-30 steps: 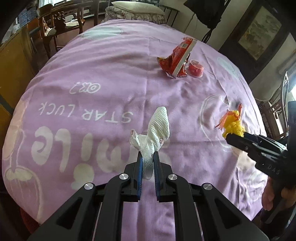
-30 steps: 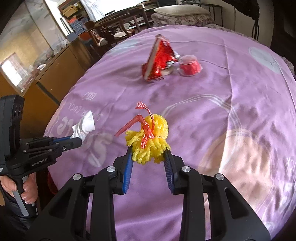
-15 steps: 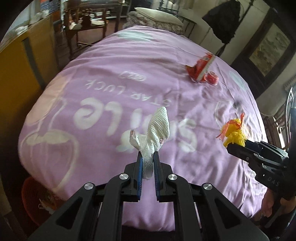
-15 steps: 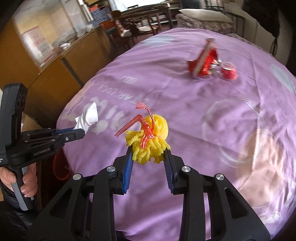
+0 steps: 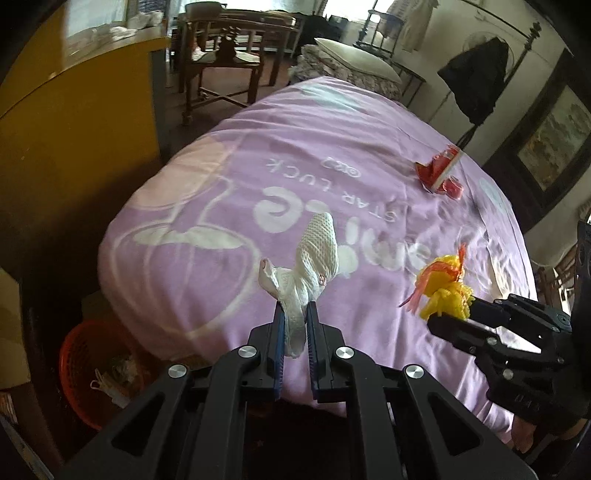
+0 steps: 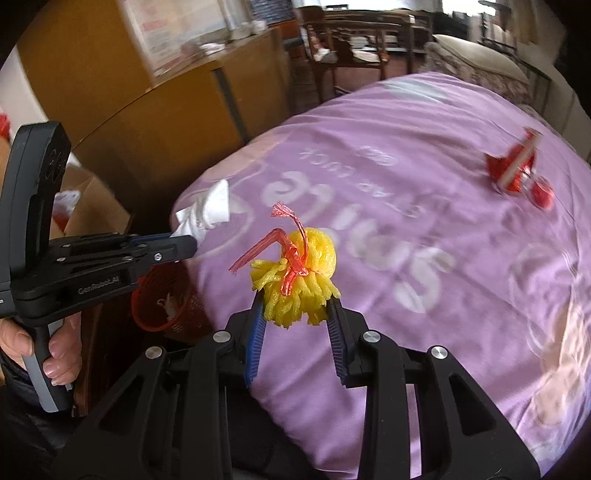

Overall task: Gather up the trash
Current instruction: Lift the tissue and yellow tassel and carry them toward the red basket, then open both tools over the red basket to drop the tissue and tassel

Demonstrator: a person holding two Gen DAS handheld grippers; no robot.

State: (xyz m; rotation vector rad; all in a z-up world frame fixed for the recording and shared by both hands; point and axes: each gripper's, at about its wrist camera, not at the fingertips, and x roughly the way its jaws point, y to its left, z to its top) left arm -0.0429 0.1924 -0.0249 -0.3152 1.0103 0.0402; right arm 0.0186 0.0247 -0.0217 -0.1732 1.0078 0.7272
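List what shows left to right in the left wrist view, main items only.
Orange basket → white tissue in the left gripper → yellow net ball in the right gripper. The red wrapper sits farther back, not ordered.

Beyond your purple-covered table [image 5: 332, 155] stand a yellow cabinet [image 5: 74, 122], wooden chairs [image 5: 221, 70], and a daylit window [image 5: 343, 9].

The purple blanket [image 5: 369, 155] is showing large white lettering, upside down in both views: "STAR LUCK" in capitals, and beneath it big rounded letters partly covered, seeming to spell "Smile". A smaller word beside them is staying too small to read. The left gripper [image 6: 184, 248] is bearing "GenRobot.AI" in pale print along its black side.
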